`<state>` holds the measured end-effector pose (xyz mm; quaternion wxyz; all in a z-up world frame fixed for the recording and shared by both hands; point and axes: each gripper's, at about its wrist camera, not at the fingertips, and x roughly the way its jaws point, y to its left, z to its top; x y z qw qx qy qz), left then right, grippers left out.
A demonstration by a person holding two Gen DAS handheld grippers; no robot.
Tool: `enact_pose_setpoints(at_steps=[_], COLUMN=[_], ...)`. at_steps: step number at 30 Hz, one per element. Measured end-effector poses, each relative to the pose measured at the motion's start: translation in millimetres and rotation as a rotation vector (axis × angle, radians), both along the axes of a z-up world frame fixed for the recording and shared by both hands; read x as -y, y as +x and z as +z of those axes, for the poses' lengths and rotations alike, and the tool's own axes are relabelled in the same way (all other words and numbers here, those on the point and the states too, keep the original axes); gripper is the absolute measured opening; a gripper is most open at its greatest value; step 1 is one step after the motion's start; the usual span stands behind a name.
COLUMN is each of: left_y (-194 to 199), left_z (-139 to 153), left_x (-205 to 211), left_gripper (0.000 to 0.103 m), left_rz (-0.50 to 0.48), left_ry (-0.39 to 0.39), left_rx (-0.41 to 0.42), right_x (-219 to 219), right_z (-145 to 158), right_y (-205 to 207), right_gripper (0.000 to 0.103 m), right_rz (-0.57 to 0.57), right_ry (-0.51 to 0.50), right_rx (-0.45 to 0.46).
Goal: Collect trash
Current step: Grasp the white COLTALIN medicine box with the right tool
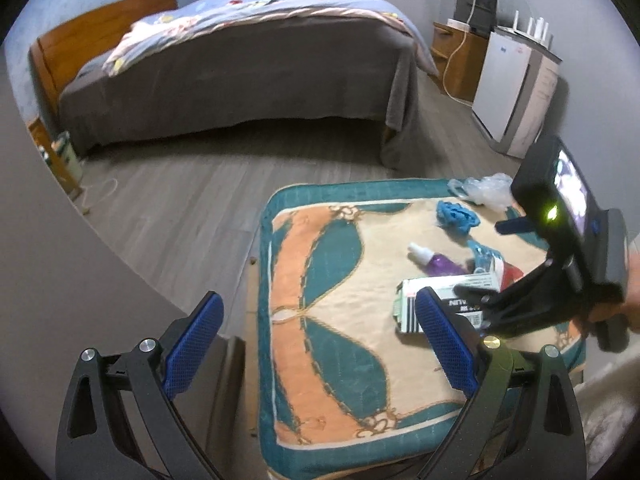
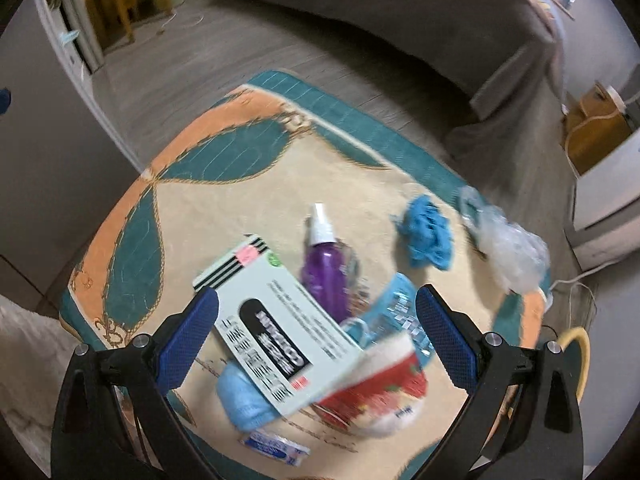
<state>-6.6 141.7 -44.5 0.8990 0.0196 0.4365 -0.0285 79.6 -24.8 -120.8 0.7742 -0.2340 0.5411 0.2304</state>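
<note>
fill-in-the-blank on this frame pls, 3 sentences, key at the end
1. Both the left tongs and the right tongs are ____.
2. The spray bottle lying on the cushion is ____ in colour.
3. The crumpled glove beside the clear plastic bag is ____.

Missing words: open; purple; blue

The left gripper [image 1: 320, 344] is spread wide, its blue-padded fingers [image 1: 192, 344] at seven and five o'clock in its own view with nothing between them. The right gripper [image 2: 318, 340] is likewise wide open and empty; in the left view its black body sits at three o'clock, gripped by a hand [image 1: 628, 300] at the frame's edge
</note>
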Motion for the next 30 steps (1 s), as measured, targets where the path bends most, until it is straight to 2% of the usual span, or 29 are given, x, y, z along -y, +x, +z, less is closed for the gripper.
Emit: enact_pose_setpoints(at_steps=[7, 13, 17, 22, 26, 30], left_y=[13.6, 22.5, 25.7, 25.9, 27.6, 27.3], left_z=[-7.6, -13.5, -16.4, -19.3, -25.0, -29.8], left_x=[-3.0, -1.4, 3.6, 9.3, 15.1, 18.9], left_gripper=[0.096, 0.096, 0.096, 0.096, 0.096, 0.096], left_rz=[-0.038, -0.051, -0.058, -0.069, -0.074, -0.079], left_ry=[0.001, -0.013, 0.003, 0.004, 0.028, 0.044], left_rx=[-0.011, -0.035, -0.044, -0.054, -0.069, -0.079], right_x=[-25.4, -26.3, -24.0, -25.3, -23.7, -17.1], right_z=[-35.0, -62.7, -67.6, -65.5, -71.8, -72.7], right_y=[6.2, 1.5, 5.9, -1.1, -7.0, -9.1], right_gripper=[0.097, 0.097, 0.097, 0.097, 0.097, 0.092], right_rz=[0.059, 0.128, 0.116, 0.162, 0.166, 0.143], right_ry=[-0.068, -0.133, -0.085, -0.066, -0.138, -0.138], right_rx=[-0.065, -0.134, -0.187, -0.223, -0.183, -0.185])
